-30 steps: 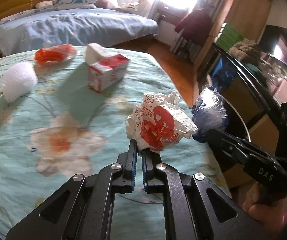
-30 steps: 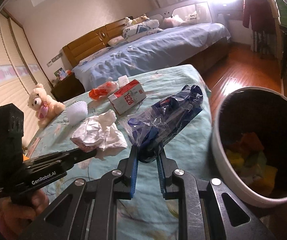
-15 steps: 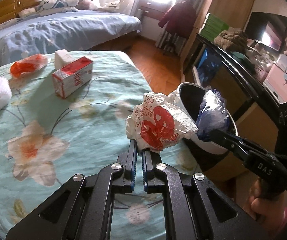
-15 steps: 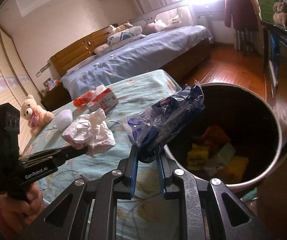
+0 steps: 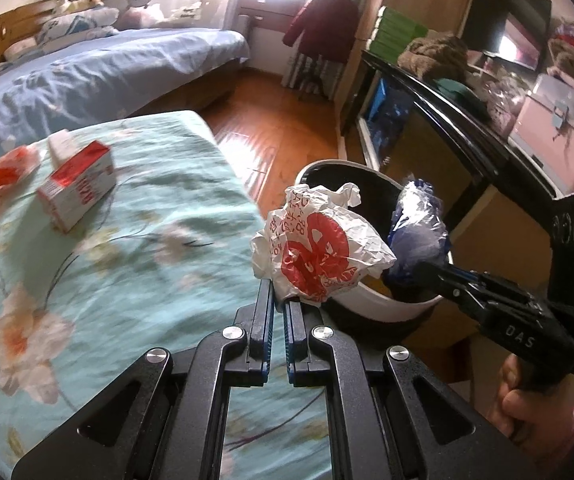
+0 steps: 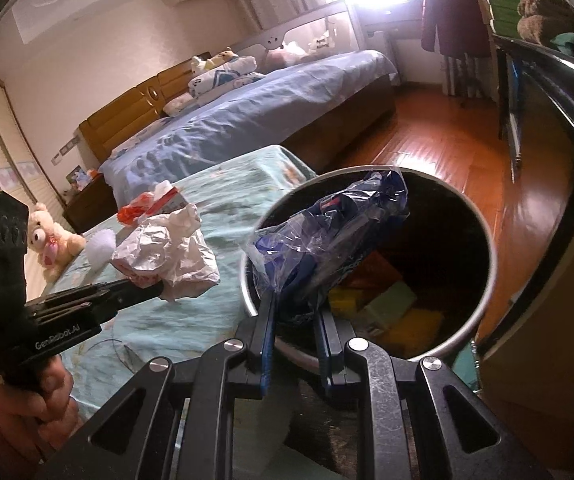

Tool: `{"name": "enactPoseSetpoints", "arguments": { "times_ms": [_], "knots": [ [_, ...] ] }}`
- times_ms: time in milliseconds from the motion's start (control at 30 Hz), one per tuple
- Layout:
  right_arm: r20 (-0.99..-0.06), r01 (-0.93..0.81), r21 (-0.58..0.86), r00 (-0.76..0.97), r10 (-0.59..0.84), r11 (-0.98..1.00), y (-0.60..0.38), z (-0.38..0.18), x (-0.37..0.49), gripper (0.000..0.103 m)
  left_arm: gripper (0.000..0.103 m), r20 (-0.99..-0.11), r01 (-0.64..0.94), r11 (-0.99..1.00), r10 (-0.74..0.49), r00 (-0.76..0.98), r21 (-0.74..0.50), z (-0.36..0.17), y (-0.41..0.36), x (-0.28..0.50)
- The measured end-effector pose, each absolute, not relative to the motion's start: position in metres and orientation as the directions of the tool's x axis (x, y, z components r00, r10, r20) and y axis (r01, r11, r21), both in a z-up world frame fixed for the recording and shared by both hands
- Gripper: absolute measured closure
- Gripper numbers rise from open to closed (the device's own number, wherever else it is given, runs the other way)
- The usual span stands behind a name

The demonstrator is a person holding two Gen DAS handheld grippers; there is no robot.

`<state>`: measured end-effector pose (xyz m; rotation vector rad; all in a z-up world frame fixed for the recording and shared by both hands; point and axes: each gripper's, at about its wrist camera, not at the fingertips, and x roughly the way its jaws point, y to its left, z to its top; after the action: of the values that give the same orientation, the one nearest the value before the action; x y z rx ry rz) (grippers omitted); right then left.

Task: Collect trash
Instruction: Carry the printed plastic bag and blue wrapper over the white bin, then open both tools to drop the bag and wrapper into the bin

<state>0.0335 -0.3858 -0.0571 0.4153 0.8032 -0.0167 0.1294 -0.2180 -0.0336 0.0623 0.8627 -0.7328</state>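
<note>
Paper (image 5: 319,252), crumpled, pinched in my left gripper (image 5: 279,300); crinkly blue plastic wrapper (image 6: 327,240) clamped in right gripper (image 6: 295,308), over round bin (image 6: 483,292).

— What sits far off, past the floral cover?
— A bed with blue bedding (image 5: 99,68), a dark coat (image 5: 321,24) hanging by the window, and a teddy bear (image 6: 53,240) at far left.
</note>
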Motion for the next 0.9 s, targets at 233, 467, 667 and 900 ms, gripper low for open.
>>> {"name": "enactPoseSetpoints", "arguments": {
  "times_ms": [233,467,667,900],
  "knots": [
    [-0.719,0.187,0.344,0.683,0.130,0.920,-0.400,-0.062,0.033,0.085,0.099,-0.716,0.636,0.740,-0.564,0.411,-0.218,-0.031,-0.242,0.130],
    [-0.724,0.188,0.340,0.678,0.130,0.921,-0.409,-0.063,0.033,0.085,0.099,-0.723,0.653,0.731,-0.560,0.406,-0.199,-0.029,-0.260,0.132],
    [-0.735,0.193,0.333,0.666,0.126,0.923,-0.415,-0.066,0.035,0.085,0.099,-0.726,0.664,0.724,-0.556,0.405,-0.184,-0.030,-0.270,0.134],
    [-0.748,0.199,0.328,0.652,0.125,0.923,-0.422,-0.068,0.037,0.085,0.099,-0.735,0.674,0.716,-0.554,0.391,-0.180,-0.032,-0.282,0.138]
  ]
}}
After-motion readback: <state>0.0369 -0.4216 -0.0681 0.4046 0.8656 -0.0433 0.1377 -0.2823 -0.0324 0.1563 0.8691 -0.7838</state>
